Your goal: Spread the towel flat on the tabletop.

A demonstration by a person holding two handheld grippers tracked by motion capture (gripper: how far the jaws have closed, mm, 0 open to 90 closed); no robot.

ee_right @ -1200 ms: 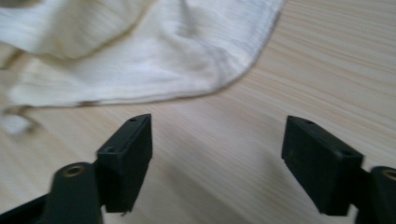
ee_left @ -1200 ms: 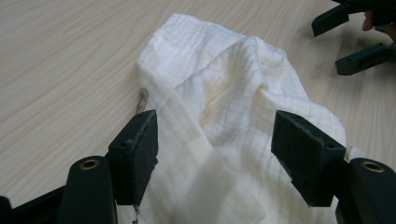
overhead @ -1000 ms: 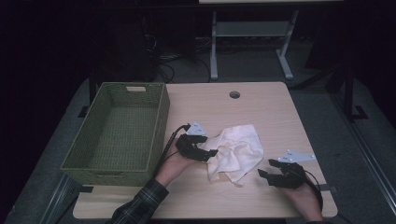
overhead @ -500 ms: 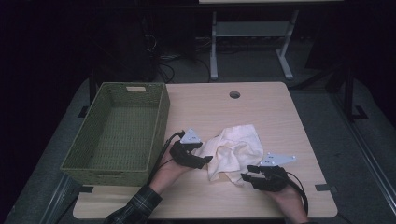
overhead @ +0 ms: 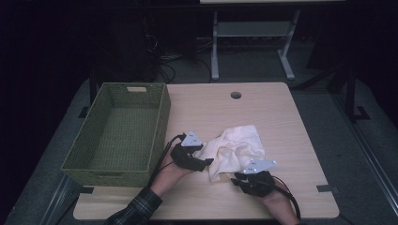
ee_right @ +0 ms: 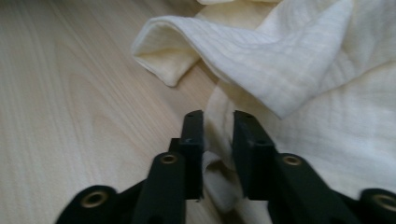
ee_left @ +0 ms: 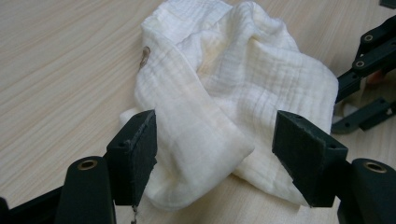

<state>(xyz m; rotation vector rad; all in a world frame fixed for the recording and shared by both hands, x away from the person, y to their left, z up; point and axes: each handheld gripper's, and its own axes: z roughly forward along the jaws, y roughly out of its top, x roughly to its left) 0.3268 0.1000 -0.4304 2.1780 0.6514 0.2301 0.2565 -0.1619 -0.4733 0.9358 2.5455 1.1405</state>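
A crumpled cream cloth (overhead: 239, 150) lies on the wooden table (overhead: 272, 108), between my two grippers. At its left edge my left gripper (overhead: 206, 161) stands open; in the left gripper view the jaws straddle a fold of the cloth (ee_left: 224, 93) without pressing it (ee_left: 215, 154). My right gripper (overhead: 237, 177) is at the cloth's near edge. Its jaws have just been closing, and in the right gripper view they pinch a narrow fold of the cloth (ee_right: 303, 60) between the pads (ee_right: 218, 126). The right gripper's black linkage (ee_left: 369, 70) shows at the right of the left gripper view.
A green woven basket (overhead: 159, 122) stands with nothing in it on the table's left side, close to my left hand. A round cable hole (overhead: 235, 95) sits near the far edge. Beyond the table, a metal stand (overhead: 253, 33) rises from a dark floor.
My right gripper has slid left across the table to the cloth's near edge, and its jaws have narrowed onto a fold. The left gripper and the cloth have stayed about where they were.
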